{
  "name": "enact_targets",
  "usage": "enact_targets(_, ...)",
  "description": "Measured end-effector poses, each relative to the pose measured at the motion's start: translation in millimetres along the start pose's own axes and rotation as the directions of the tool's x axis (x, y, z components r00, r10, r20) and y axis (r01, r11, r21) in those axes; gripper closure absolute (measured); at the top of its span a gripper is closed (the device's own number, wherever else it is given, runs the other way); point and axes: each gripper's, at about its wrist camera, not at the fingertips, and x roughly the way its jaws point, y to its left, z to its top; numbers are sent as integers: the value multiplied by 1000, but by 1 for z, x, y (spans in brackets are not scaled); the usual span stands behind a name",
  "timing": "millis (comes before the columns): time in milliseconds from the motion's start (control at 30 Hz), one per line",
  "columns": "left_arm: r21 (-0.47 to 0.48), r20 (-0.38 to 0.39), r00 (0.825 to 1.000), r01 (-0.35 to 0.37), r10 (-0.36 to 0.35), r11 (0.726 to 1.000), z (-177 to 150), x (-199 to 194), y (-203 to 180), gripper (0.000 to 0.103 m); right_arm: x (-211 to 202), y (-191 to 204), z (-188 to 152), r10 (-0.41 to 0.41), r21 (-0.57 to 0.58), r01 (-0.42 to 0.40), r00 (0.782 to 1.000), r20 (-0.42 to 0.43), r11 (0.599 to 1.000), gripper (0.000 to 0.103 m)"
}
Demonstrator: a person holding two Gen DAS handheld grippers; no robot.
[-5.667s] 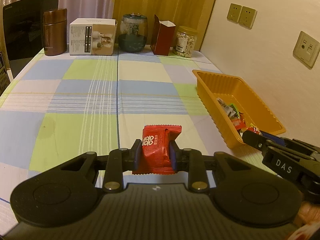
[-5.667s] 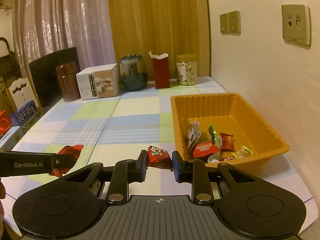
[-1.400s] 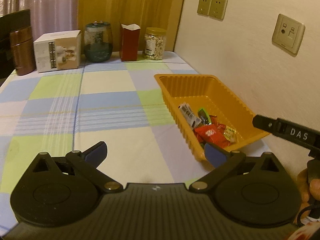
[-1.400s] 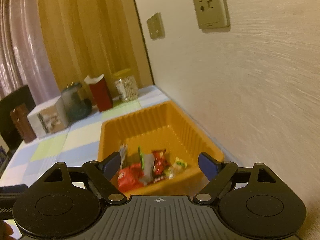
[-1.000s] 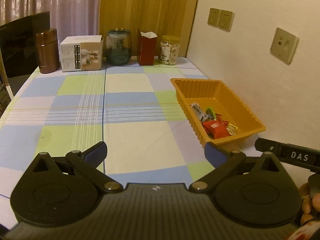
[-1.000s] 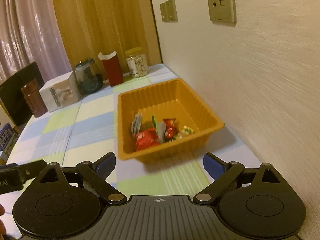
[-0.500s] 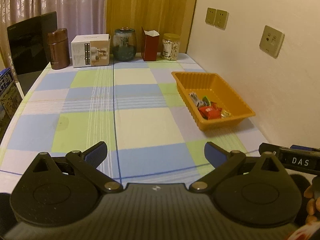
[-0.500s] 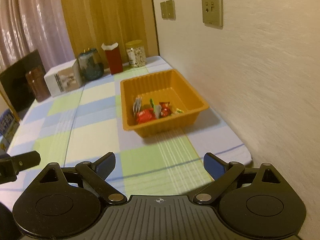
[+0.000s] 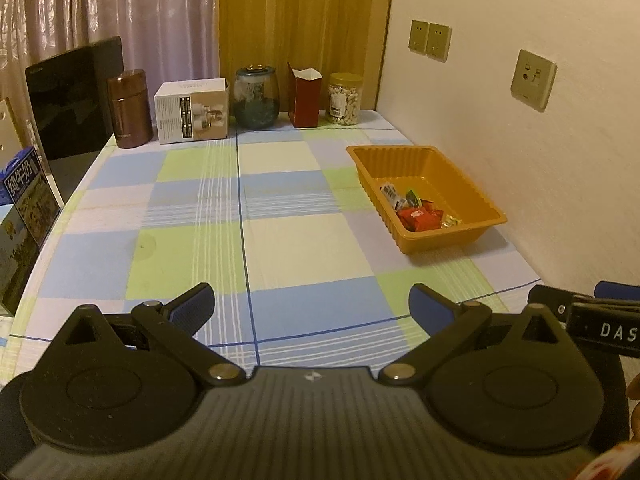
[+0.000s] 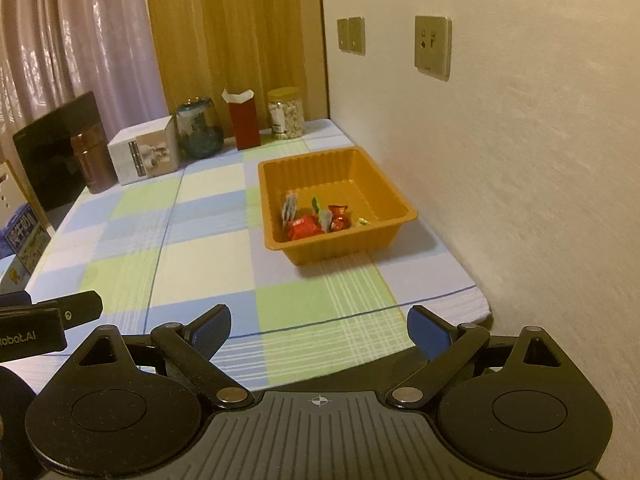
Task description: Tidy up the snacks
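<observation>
Snacks (image 9: 421, 216) lie in a small heap inside the orange tray (image 9: 472, 190), which sits right of centre in the left wrist view, close to the cream wall. In the right wrist view the same snacks (image 10: 316, 220) gather toward the near end of the orange tray (image 10: 384, 184), just above the middle of the frame. Among them a red packet (image 9: 418, 218) is the largest, with a green-tipped wrapper and a pale striped one beside it.

The tray rests on the surface (image 9: 280, 216), which wears a checked cloth of blue, green and white. The left gripper (image 9: 312, 308) fills the bottom of its frame with its jaws spread wide and nothing between them, well apart from the tray. The right gripper (image 10: 318, 332) sits likewise at the bottom of its own frame, jaws wide and empty, above the near edge of the cloth.

Along the far edge, in the upper middle of the left view, stand a brown canister (image 9: 130, 108), a white box (image 9: 192, 116), a dark glass jar (image 9: 256, 98), a red carton (image 9: 304, 96) and a jar of nuts (image 9: 344, 98). A black panel (image 9: 68, 108) leans at upper left. Wall sockets (image 9: 430, 42) show at upper right.
</observation>
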Motion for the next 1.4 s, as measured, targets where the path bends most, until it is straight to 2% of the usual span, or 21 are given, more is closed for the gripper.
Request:
enact_targets(333,-2,-4,1000,13,-13,1000,-2,-4,1,0,-12,-1,4,-16,-3,16,999,29,1000,9)
enact_targets(1400,1,0,1000,16,-16,1000,-4,-3,2,0,-10,-3,4,-17,10,17,999,32,1000,9)
